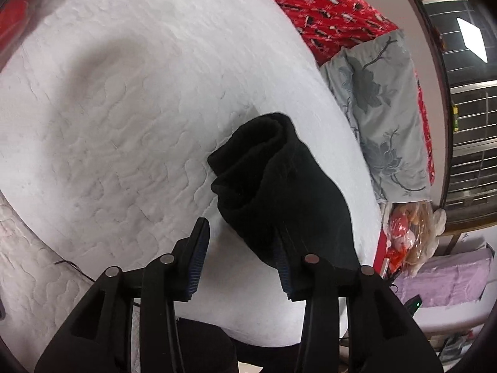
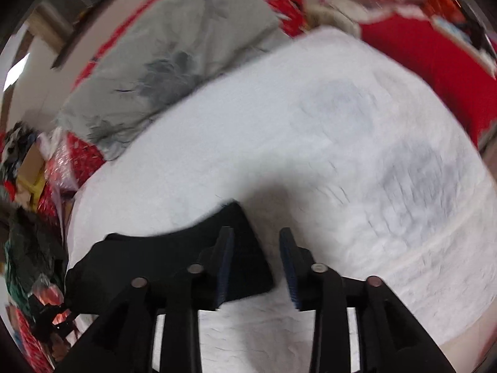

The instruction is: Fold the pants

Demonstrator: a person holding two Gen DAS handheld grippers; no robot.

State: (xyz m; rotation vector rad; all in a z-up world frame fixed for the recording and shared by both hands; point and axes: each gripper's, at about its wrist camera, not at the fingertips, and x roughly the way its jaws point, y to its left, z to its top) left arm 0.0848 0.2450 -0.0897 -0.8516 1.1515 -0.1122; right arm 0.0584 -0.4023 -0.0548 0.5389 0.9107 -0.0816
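A: We had the left gripper [image 1: 239,248] spread wide, its jaws apart and grasping nothing. The blue-padded right finger lay just beside the black pants [image 1: 279,186], perhaps against the cloth, but we could not tell whether it touched.

B: And the right gripper [image 2: 256,264]?

A: Released as well. We saw its jaws parted over the white mattress [image 2: 310,155], the left finger in front of the pants' [image 2: 174,261] near corner and the right finger over bare quilting.

B: Where did we find the pants lying?

A: Folded into a thick dark bundle on the mattress [image 1: 108,108], near its right edge in the left wrist view. The rolled, layered end pointed away from the left gripper.

B: Beyond that edge?

A: We noted a grey floral pillow [image 1: 379,108] along that edge, a red patterned blanket [image 1: 326,9] past it, and bagged toys [image 1: 410,227] lower down. The right wrist view was blurred, so we could make out little more than the grey pillow [image 2: 174,52] and red cloth [image 2: 435,68].
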